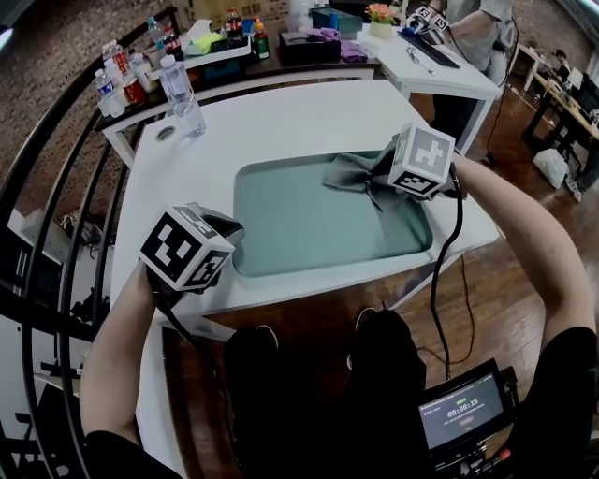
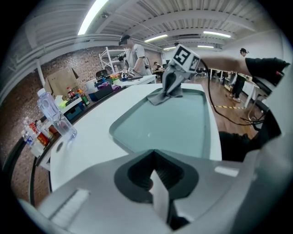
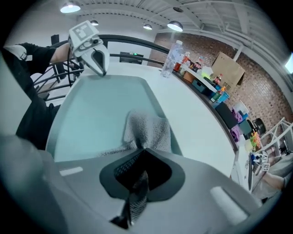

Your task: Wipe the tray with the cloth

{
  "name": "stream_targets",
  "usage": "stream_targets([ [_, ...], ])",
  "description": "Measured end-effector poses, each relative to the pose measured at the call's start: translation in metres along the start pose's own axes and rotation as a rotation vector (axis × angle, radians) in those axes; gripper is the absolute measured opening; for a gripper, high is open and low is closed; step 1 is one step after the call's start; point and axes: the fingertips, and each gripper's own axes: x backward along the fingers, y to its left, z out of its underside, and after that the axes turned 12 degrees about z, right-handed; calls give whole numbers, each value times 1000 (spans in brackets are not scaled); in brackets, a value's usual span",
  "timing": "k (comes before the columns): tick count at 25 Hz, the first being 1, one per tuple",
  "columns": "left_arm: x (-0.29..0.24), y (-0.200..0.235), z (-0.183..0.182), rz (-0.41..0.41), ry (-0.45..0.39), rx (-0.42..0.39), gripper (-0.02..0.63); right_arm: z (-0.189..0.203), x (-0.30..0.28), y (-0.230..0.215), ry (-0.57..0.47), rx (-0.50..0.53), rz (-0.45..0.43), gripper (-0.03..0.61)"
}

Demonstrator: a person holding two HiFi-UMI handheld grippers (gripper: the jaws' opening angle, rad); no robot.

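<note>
A teal tray (image 1: 309, 224) lies on the white table (image 1: 281, 117). A grey cloth (image 1: 351, 173) rests bunched on the tray's far right part, and my right gripper (image 1: 382, 176) is shut on it. In the right gripper view the cloth (image 3: 146, 130) spreads out ahead of the right gripper (image 3: 136, 183), with a strip of it pinched between the jaws. My left gripper (image 1: 231, 234) is shut with nothing in it, its tips at the tray's near left corner. In the left gripper view the left gripper (image 2: 160, 183) faces along the tray (image 2: 169, 125) toward the cloth (image 2: 160, 97).
A water bottle (image 1: 173, 79) and a glass (image 1: 190, 117) stand at the table's far left corner. Behind is a side table with several bottles (image 1: 117, 79) and boxes. A person (image 1: 468, 28) stands at a desk at the back right. A small screen (image 1: 463, 412) sits near my right.
</note>
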Motion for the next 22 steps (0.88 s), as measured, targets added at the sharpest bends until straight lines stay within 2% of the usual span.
stream_targets([
  [2,-3,-3,-1,14,3,-5,21,-5,-10,-18,3,-8,19,11],
  [5,-14,-16,-1,79,23,-21,16,-17,-15,-35,-19,-42,35,11],
  [8,-16,-10,2,0,84,-121,21,-22,-19,-40,-30,-68,27,11],
  [9,-16,-8,2,-16,83,-129,21,-23,-20,-39,-34,-72,23,11],
  [14,-16,-12,1,85,17,-22,21,-24,-20,-35,-47,-79,22,11],
  [18,-17,-12,3,94,22,-20,21,-31,-11,-9,-77,-48,-22,11],
  [22,-19,-15,4,113,22,-12,21,-34,6,31,-97,36,-71,11],
])
